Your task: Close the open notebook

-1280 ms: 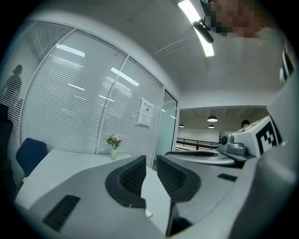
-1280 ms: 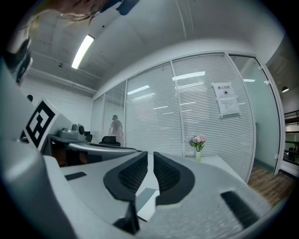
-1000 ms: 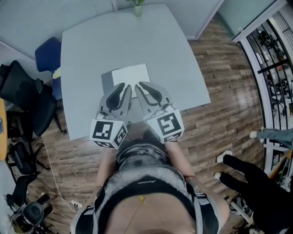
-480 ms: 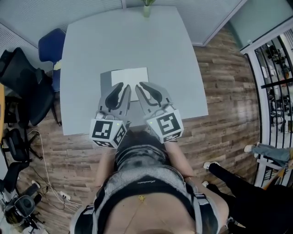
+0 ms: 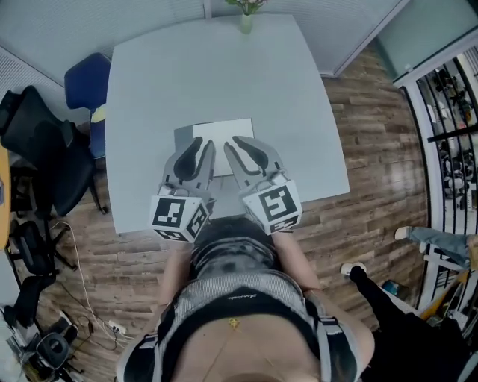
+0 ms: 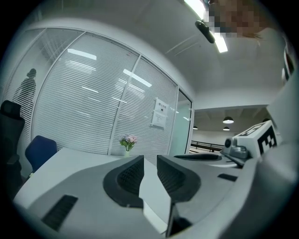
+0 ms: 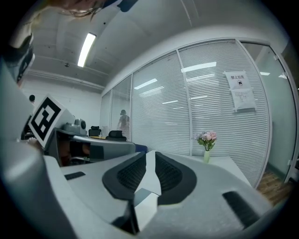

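The open notebook [image 5: 222, 134] lies on the grey table [image 5: 209, 67], its white page up and a grey cover [image 5: 183, 137] showing at its left. Both grippers hover side by side over the notebook's near edge and point away from me. The left gripper [image 5: 202, 143] has its jaws together with only a thin slit, and nothing is held. The right gripper [image 5: 233, 140] stands the same way. Through the slit of the left gripper [image 6: 150, 161] I see the notebook [image 6: 156, 198] just below. Under the right gripper [image 7: 150, 156] the notebook [image 7: 145, 205] shows too.
A small vase of flowers [image 5: 246, 19] stands at the table's far edge. A blue chair [image 5: 84, 86] and black chairs [image 5: 37, 149] sit to the left. Someone's dark-clad legs [image 5: 403, 328] are at the lower right, near metal shelving [image 5: 455, 112].
The head view has shifted a little, so table and notebook sit lower in the picture. Both grippers keep their place and stay shut.
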The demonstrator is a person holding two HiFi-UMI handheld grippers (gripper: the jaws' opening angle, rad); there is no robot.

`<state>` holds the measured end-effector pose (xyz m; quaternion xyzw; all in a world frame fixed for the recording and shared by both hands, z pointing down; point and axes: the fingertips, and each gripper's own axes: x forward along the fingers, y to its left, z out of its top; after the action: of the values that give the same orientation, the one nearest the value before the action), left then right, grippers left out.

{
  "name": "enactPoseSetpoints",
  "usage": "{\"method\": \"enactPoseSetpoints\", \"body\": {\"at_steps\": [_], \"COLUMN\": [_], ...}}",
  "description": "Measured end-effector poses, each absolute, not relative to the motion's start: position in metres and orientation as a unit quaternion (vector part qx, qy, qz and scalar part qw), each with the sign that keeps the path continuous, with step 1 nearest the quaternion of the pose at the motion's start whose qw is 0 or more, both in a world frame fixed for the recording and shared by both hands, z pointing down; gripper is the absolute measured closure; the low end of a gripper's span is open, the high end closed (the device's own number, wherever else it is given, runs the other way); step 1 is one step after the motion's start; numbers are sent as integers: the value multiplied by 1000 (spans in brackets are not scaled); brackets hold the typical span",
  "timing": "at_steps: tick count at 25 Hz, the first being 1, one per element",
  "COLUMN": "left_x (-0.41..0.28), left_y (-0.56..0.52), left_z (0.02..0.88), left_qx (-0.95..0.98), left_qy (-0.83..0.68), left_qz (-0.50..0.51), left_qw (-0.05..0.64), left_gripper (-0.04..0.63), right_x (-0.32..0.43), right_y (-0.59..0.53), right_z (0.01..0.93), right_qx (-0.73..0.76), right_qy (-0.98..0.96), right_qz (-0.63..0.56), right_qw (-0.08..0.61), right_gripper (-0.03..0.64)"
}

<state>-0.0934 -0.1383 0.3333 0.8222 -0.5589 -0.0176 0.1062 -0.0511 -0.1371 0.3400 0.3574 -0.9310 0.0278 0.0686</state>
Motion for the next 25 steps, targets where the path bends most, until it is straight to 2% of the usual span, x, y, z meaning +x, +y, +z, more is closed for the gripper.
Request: {"method": "enactPoseSetpoints", "body": {"at_steps": [25], "left_x": [-146], "left_y": [-128], "left_z": [372], "left_qx": [843], "left_qy": [-521], "left_qz": [-7], "left_qw": [134], "left_gripper": [526], "right_x": [-90], "right_y": [-119], "right_z": [370], "right_qx": [405], "right_qy": [-908], "right_qz": [42], "right_qw": [96], "right_gripper": [552]}}
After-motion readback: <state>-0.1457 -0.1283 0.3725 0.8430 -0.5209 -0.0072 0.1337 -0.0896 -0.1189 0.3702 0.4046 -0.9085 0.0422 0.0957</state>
